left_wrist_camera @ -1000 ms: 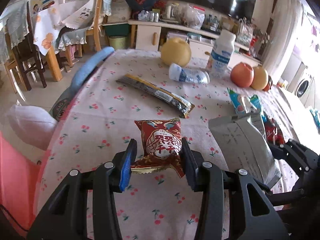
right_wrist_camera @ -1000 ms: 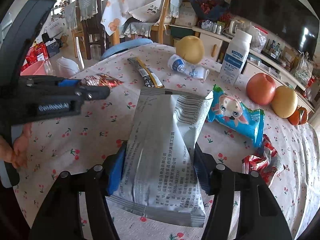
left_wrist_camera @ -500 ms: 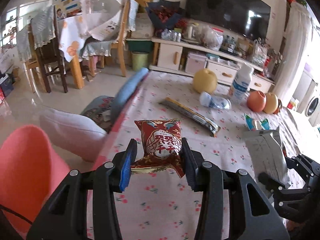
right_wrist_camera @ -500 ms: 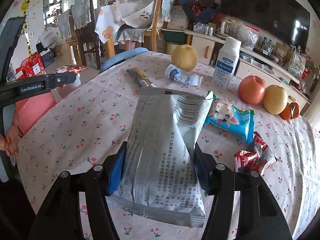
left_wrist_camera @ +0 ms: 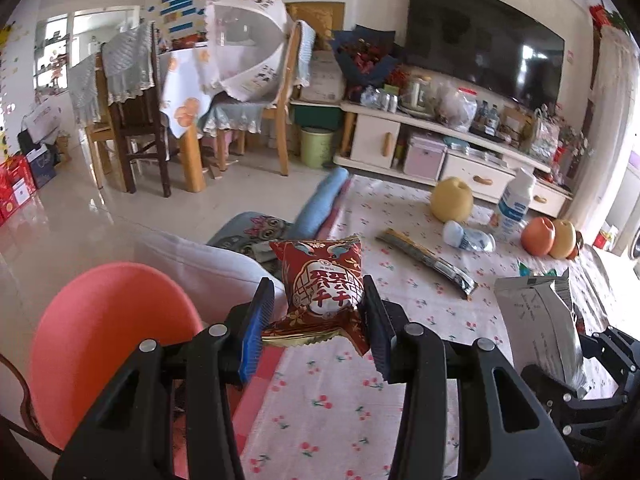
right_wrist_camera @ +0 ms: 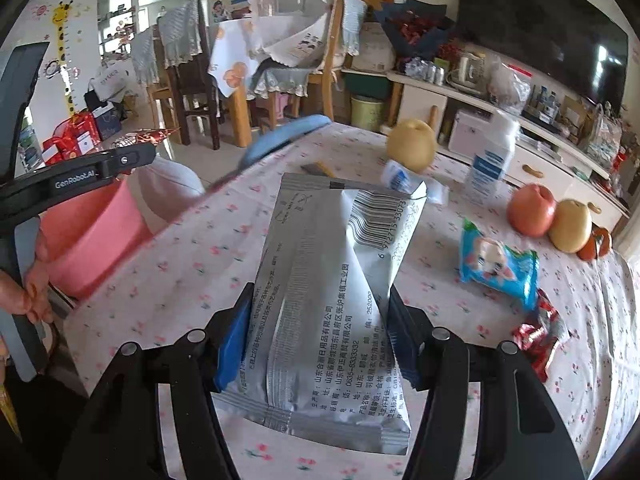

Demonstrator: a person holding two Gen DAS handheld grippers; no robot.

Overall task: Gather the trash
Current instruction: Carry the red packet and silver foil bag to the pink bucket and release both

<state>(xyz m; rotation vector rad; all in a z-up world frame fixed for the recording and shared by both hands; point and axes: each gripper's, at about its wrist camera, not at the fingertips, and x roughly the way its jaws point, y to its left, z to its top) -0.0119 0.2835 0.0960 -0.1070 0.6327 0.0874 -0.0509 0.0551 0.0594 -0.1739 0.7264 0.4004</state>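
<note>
Swinging off the cherry-print tabletop [left_wrist_camera: 420, 312], the left hand-held gripper [left_wrist_camera: 320, 312] has carried its clamped red foil snack packet [left_wrist_camera: 322, 280] beside the pink plastic bin [left_wrist_camera: 108, 320]; the right hand-held gripper [right_wrist_camera: 320, 344], trailing, grips a silver foil pouch [right_wrist_camera: 332, 280]. Dropping looks next.

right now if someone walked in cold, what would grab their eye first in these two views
Most striking is the red snack packet pinched in the left gripper, held up beside the table edge near the pink bin. Next is the big silver pouch clamped upright in the right gripper, filling the middle of the right wrist view. Behind it, on the cherry-print tablecloth, lie a blue wrapper and a red apple.
</note>
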